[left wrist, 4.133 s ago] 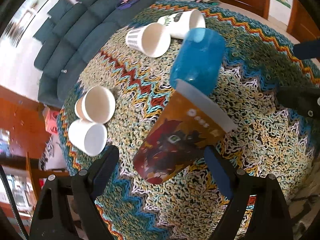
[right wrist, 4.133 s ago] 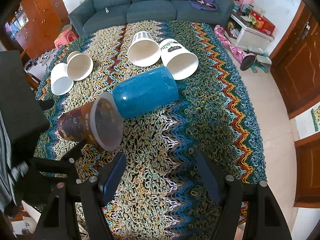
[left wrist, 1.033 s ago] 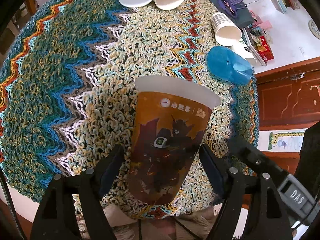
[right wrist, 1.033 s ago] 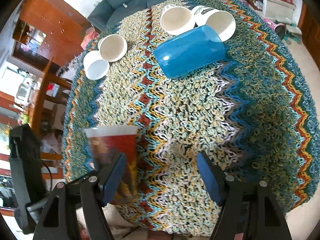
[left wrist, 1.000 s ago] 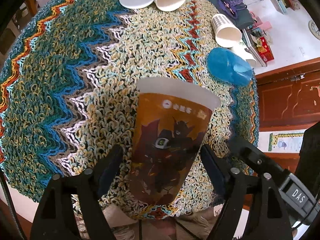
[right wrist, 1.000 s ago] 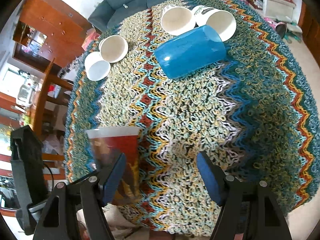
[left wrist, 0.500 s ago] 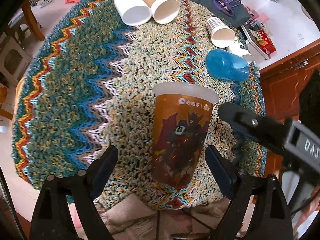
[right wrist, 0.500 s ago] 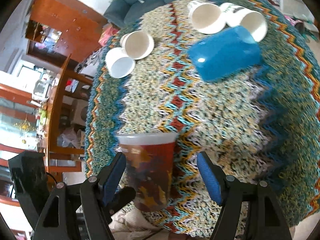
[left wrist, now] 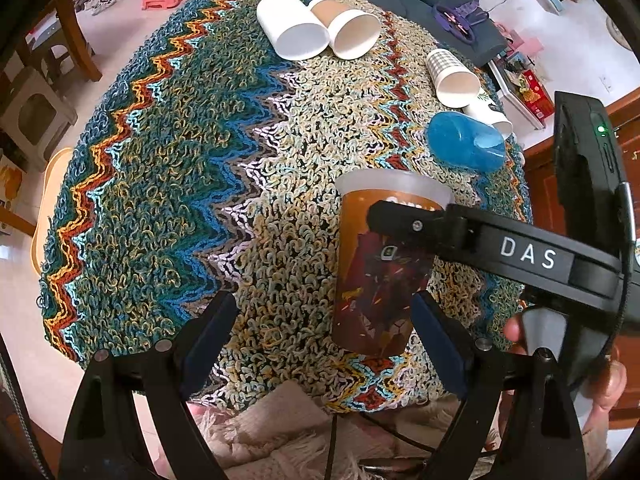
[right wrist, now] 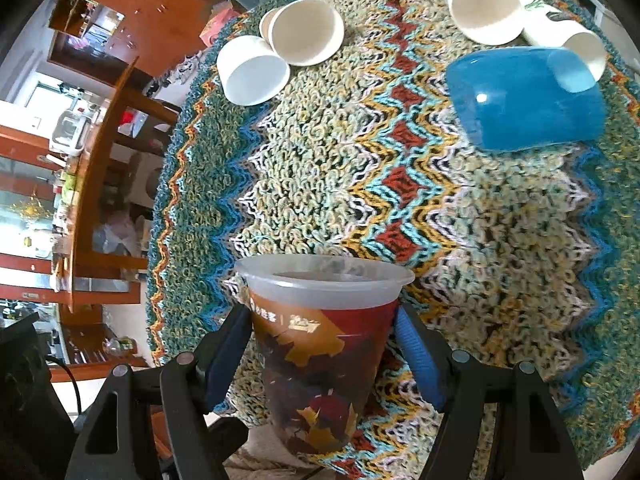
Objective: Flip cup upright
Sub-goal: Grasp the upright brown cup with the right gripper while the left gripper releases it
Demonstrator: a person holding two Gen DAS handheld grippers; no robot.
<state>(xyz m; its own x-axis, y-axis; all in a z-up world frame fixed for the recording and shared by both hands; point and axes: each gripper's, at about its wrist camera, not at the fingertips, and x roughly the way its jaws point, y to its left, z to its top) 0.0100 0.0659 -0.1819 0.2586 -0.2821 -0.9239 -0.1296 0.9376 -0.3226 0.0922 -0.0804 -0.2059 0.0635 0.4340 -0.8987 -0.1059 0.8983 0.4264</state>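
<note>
Holding the cup (right wrist: 320, 356) upright low in the middle of my right view, my right tongs (right wrist: 322, 344) squeeze it on both sides just under the rim. My left tongs (left wrist: 320, 336) hang wide open and empty, with the cup beside the right pad. I think I should set it flat on the rug (left wrist: 168, 152), then let go slowly so it stays up.

The printed plastic cup (right wrist: 324, 344) stands upright near the edge of the zigzag-rug-covered bench (right wrist: 480, 240), between the right gripper (right wrist: 324, 344) jaws. Beyond lie a blue cup (right wrist: 524, 98) and several paper cups (right wrist: 306, 32).
</note>
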